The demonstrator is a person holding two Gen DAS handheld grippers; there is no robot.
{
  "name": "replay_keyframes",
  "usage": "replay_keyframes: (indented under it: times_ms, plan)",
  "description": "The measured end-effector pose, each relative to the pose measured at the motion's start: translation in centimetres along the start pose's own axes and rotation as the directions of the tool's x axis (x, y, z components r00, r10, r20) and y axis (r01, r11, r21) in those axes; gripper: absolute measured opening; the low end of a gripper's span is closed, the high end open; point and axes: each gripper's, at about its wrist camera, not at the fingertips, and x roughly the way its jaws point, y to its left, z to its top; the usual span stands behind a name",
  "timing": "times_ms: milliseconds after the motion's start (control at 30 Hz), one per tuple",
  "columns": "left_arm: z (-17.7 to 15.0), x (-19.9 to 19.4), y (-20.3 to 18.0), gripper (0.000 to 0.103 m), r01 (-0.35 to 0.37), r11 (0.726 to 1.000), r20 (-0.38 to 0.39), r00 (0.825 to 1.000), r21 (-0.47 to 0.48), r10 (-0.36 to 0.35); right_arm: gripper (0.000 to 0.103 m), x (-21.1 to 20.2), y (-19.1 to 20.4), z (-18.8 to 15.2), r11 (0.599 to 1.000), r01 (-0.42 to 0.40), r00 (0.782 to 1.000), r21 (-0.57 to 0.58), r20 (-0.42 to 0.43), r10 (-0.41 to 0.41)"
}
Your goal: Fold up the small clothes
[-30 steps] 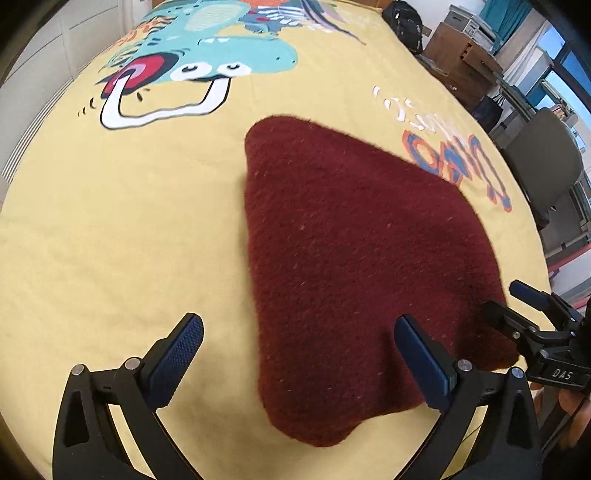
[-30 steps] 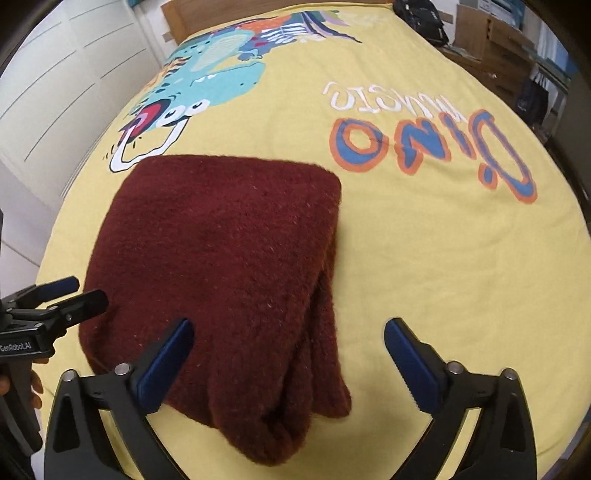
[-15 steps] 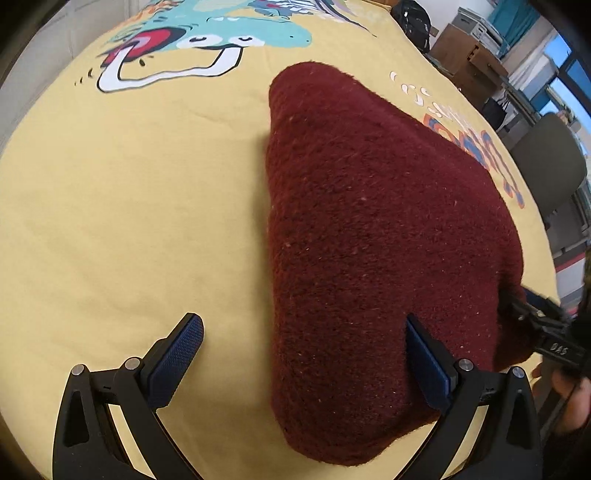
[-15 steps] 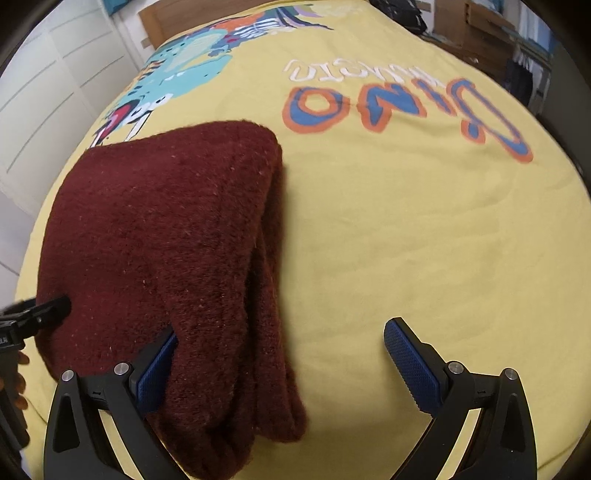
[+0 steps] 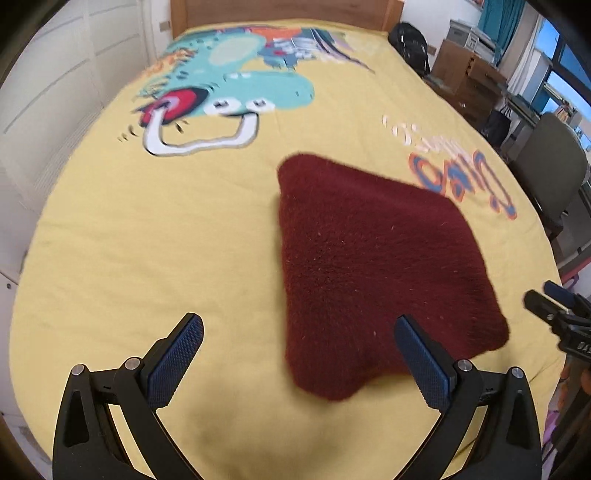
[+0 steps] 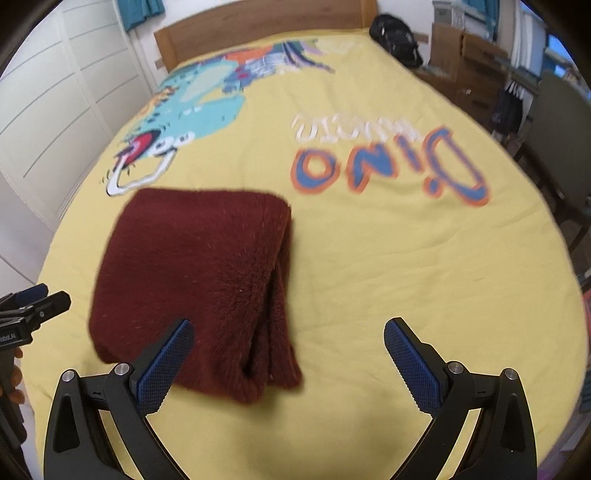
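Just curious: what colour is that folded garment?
Dark maroon, plain and fuzzy garment; the right wrist view shows it best.

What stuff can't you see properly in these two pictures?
- Folded dark red fuzzy knit garment: both views, motion blur; its kind stays unclear.
- White lettering on the yellow dinosaur bedspread: right wrist view, blurred, unreadable.
- Right hand-held gripper: left wrist view, cut off by the frame edge.

Wooden headboard point(image 6: 258, 29), white panelled wall point(image 6: 55, 110) left, cardboard boxes point(image 5: 469, 77), grey chair point(image 5: 550, 181), windows right.
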Motion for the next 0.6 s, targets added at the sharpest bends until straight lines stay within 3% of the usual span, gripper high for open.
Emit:
replay_keyframes:
  times_ms: [267,600]
  plan:
    - [-2.0,-5.4,1.2,0.102,-0.059,0.998,0.049,0.997,-0.034,0.061,0.103,-8.1,-1.2,-1.7,0.998,0.056,0.995,-0.005,0.085,-0.055]
    - [-5.8,-6.9,1.8,0.102,-0.084,0.996,0.022,0.996,-0.018,0.084,0.103,-10.7,-1.7,-5.5,0.997,0.080,0.994,0.002,0.071,-0.080]
